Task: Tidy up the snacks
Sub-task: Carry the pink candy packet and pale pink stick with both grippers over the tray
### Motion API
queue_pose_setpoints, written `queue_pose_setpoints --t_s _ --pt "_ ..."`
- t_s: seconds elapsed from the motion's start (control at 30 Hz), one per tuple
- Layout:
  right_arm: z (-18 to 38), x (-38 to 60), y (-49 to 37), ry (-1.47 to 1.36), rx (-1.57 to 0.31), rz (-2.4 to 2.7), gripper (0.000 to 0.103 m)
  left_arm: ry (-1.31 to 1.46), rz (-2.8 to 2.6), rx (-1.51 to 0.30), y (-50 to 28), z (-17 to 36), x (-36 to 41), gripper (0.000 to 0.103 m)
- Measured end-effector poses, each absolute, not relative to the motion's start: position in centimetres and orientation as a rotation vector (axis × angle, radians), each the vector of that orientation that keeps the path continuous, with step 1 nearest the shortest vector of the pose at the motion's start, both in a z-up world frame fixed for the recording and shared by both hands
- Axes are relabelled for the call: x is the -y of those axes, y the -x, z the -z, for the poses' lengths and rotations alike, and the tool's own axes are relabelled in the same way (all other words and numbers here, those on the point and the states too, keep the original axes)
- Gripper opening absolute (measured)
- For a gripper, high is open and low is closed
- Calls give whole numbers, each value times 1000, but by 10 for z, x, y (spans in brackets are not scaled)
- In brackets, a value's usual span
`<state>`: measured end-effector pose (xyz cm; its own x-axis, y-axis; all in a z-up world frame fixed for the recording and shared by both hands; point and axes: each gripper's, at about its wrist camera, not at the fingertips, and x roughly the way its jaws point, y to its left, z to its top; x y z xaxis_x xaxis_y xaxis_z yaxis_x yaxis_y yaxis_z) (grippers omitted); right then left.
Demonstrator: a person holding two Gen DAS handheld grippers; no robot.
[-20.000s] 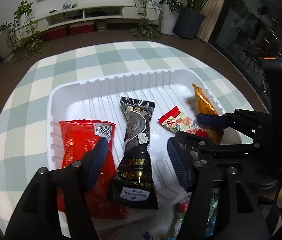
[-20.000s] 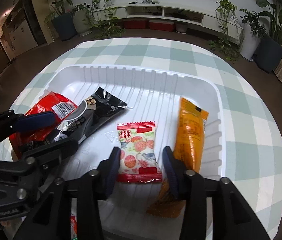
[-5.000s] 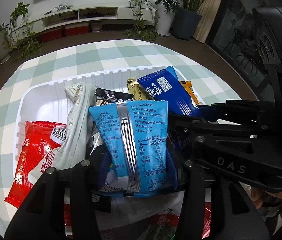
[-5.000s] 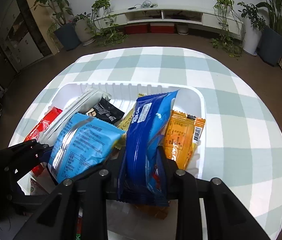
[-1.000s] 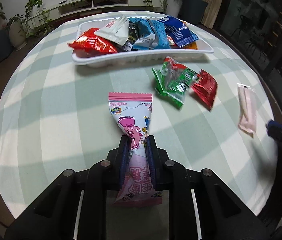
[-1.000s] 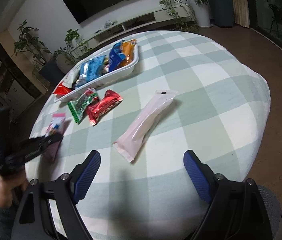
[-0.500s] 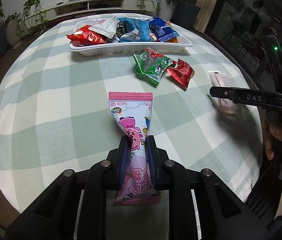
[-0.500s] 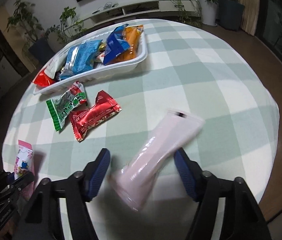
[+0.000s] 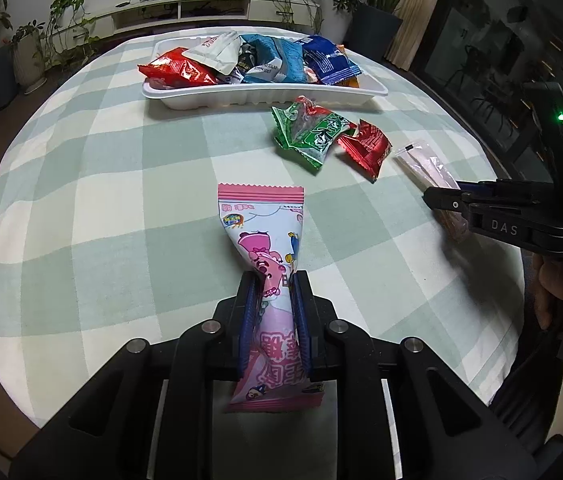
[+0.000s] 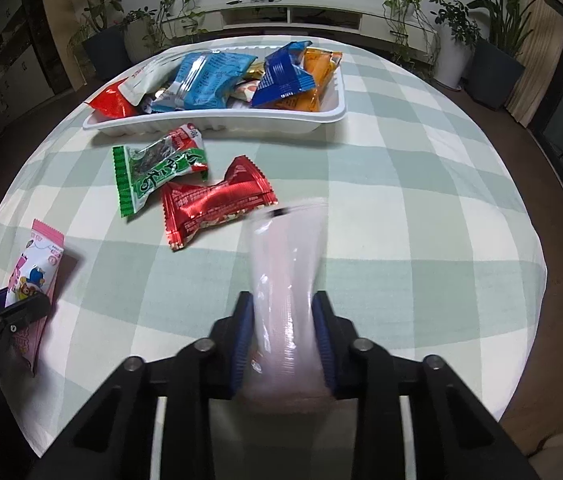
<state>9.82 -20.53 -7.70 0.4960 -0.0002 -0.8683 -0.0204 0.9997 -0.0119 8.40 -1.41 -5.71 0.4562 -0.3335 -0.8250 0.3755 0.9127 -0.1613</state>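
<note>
Both sets of jaws are clamped on packets: the left gripper pinches a pink cartoon packet, while the right gripper has just been closing on a pale pink packet. It's the pickup step; next, I'd say, both go to the white tray at twelve o'clock.

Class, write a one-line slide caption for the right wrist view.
Right gripper, jaws just closing, pinches a pale pink packet; two snacks lie before the filled white tray.
</note>
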Motion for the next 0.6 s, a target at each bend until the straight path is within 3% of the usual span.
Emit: queue_pose_setpoints --t_s 0.6 --pt "36 255 -79 -257 -914 -52 22 75 438 -956 -99 28 -12 15"
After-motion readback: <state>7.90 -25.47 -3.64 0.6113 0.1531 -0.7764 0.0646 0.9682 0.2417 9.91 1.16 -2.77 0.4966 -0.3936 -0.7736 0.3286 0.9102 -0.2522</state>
